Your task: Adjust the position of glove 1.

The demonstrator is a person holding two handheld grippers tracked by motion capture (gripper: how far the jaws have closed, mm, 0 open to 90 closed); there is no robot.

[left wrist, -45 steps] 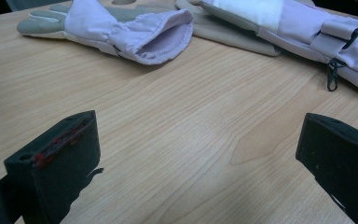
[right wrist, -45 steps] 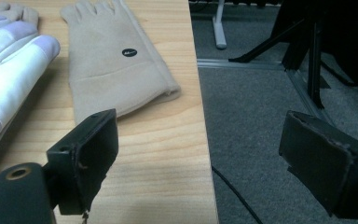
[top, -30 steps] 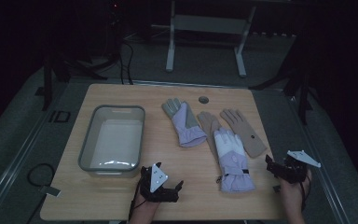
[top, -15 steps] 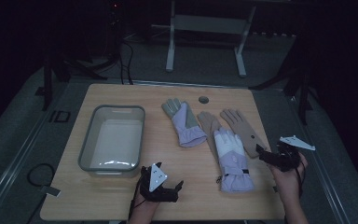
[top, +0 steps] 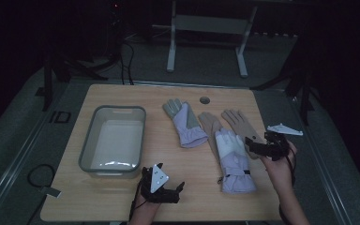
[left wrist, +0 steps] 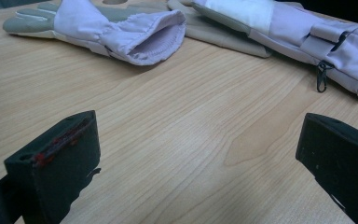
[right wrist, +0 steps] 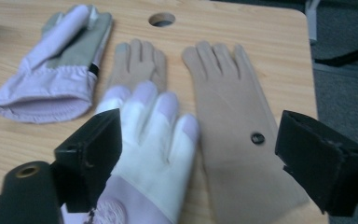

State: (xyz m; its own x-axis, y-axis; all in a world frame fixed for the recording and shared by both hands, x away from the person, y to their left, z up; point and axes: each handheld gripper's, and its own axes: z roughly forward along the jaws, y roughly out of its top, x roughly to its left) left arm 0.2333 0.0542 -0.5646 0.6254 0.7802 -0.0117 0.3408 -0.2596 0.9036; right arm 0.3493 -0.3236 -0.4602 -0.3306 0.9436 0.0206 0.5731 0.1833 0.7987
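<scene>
Gloves: tan glove point(right wrist: 235, 121) lies just beyond the wide-open, empty right claw point(right wrist: 200, 154).

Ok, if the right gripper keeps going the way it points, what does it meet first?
Probably the white-and-lilac glove and the tan glove beside it; both lie ahead of the open right gripper, though depth is unclear.

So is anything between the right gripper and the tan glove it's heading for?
Nothing visible: the right gripper hangs open over the tan glove, with only the white-and-lilac glove lying alongside.
</scene>
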